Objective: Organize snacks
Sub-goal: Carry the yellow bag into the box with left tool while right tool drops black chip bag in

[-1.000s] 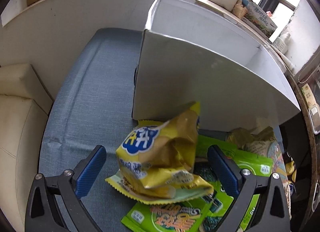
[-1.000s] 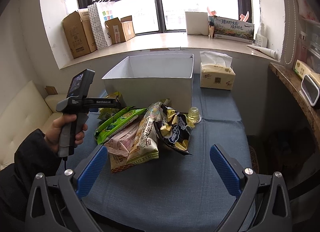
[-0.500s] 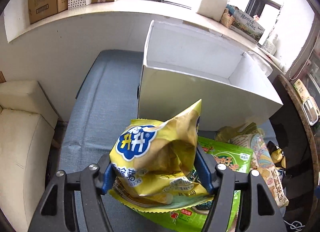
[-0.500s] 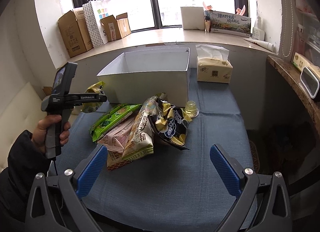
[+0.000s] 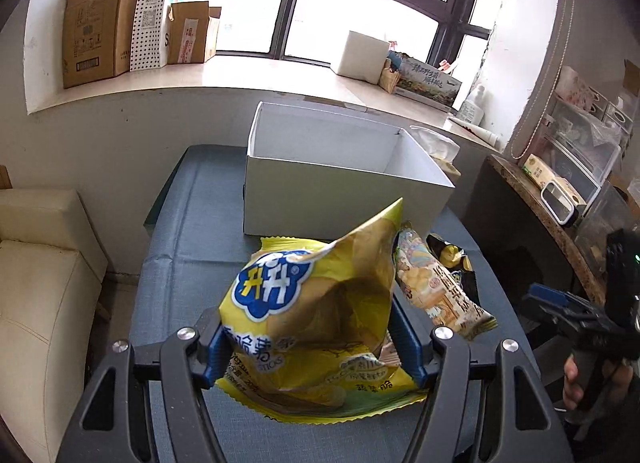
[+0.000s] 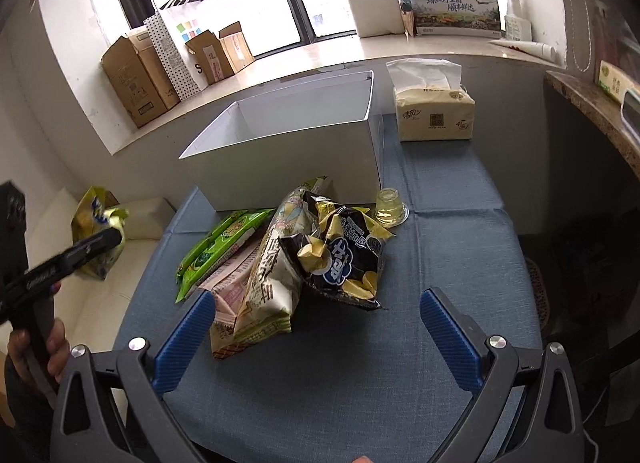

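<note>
The left gripper (image 5: 308, 347) has its fingers clamped on a crumpled yellow snack bag (image 5: 316, 315) with a blue logo, held in the air near the white box (image 5: 340, 199), which is open on top. The right gripper (image 6: 316, 339) has fingers wide apart over bare blue worktop (image 6: 448, 263), beside the snack pile (image 6: 288, 259).

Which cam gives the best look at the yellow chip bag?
Left wrist: the yellow chip bag fills the middle of the frame, clamped between the left hand-held gripper's pads, logo readable. Right wrist shows it only small and partly hidden at the left edge, behind that gripper.
</note>
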Available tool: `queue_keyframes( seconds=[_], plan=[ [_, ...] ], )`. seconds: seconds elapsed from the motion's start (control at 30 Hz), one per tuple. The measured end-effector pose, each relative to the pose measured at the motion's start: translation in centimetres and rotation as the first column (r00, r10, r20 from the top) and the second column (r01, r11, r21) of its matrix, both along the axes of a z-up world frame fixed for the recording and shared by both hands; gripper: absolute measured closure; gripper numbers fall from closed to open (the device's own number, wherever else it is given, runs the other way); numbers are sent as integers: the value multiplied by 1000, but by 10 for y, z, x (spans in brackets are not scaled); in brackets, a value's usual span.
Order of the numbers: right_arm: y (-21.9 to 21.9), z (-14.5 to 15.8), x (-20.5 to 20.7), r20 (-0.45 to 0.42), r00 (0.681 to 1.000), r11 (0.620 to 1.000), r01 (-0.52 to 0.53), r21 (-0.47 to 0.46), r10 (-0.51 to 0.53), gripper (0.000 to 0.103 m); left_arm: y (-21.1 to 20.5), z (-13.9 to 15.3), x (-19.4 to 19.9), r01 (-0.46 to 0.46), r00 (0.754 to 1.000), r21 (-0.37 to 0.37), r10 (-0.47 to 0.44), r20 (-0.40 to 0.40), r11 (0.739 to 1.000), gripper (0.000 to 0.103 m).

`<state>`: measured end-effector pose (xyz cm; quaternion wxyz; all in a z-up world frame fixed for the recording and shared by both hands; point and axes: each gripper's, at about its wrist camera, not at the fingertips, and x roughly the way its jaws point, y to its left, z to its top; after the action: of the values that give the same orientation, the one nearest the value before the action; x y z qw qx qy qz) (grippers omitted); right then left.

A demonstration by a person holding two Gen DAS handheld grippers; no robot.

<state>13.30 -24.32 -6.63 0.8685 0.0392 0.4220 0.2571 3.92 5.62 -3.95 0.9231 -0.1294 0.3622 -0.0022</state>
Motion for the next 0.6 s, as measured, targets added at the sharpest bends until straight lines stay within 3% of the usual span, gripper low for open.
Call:
queue_keyframes(
  seconds=[0.13,0.3,0.5,0.53,0.6],
  plan=[
    [-2,-25,45,-106,994,997,34,69,-27,0,-5,1,-14,22,1000,-5,-22,16,1000,31],
    [-7,-64,93,-297,954,970,117,211,-50,0,-10,1,-19,40,999,-3,-40,25,999,31],
    [1,-95,120,-413,910,958,144,247,-31,0,-15,-1,-18,54,998,3,-54,22,999,31],
    [2,-98,123,-422,906,960,148,238,-35,2,-16,-1,-17,56,998,3,-56,20,998,31],
    [3,-102,124,-423,905,969,147,200,-51,20,-16,-3,-18,55,998,6,-55,18,998,31]
  ],
)
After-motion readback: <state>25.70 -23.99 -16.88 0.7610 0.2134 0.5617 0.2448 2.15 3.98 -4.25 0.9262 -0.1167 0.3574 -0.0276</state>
